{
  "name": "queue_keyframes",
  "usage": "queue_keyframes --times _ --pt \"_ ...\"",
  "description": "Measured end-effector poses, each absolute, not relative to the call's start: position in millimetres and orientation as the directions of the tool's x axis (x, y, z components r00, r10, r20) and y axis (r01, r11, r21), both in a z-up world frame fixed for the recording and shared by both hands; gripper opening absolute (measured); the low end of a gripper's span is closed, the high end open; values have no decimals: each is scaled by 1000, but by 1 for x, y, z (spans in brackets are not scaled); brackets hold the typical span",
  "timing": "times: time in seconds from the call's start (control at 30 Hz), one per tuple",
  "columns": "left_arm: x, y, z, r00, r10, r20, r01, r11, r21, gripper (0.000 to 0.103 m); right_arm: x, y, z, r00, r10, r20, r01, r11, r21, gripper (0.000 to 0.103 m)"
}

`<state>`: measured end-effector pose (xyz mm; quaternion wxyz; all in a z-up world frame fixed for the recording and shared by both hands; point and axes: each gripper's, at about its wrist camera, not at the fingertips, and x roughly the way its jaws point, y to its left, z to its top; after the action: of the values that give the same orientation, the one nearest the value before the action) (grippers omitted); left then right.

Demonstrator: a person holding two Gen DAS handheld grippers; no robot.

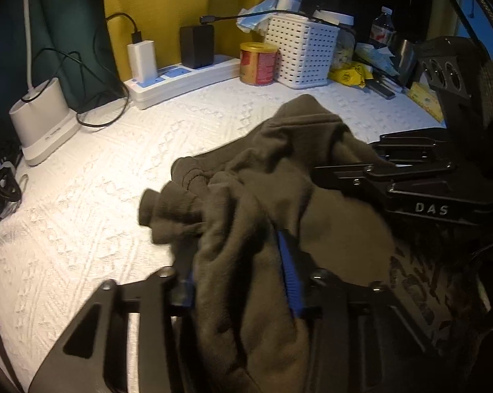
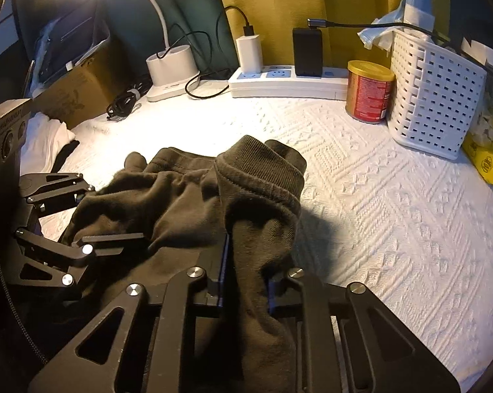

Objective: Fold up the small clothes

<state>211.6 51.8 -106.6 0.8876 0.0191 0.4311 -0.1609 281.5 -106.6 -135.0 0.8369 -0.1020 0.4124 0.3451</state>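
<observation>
The white bedspread (image 2: 393, 196) carries a dark brown garment (image 2: 181, 203), bunched in front of the power strip (image 2: 289, 83) and well apart from it. The left gripper (image 1: 240, 268) is clenched on one thick fold; the right gripper (image 2: 246, 278) is clamped on the ribbed cuff end. Both hold wadded layers, so lifting may drag the cloth up twisted. A wide sweep could knock the red tin (image 2: 369, 91) beside the strip.

Dark olive-brown garment (image 2: 181, 203), crumpled, ribbed cuff (image 2: 263, 170) raised, bunched on white textured cloth (image 2: 393, 213).
</observation>
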Motion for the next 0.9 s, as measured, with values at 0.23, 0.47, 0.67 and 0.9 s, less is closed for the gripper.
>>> queue_keyframes --times 0.23,0.47,0.67,0.9 --pt "208 49 -105 581 -264 -770 290 951 -107 28 275 -106 -134 429 493 -757 -662 742 107 15" --pt "200 48 -104 582 -258 -771 275 955 -112 26 263 -109 -133 433 500 -751 -660 742 114 14" --pt "186 47 -101 591 -260 -764 258 958 -126 26 248 -111 -130 431 510 -744 -664 738 121 14" --pt "172 46 -91 617 -258 -744 256 959 -120 25 225 -111 -121 442 527 -726 -669 733 124 12"
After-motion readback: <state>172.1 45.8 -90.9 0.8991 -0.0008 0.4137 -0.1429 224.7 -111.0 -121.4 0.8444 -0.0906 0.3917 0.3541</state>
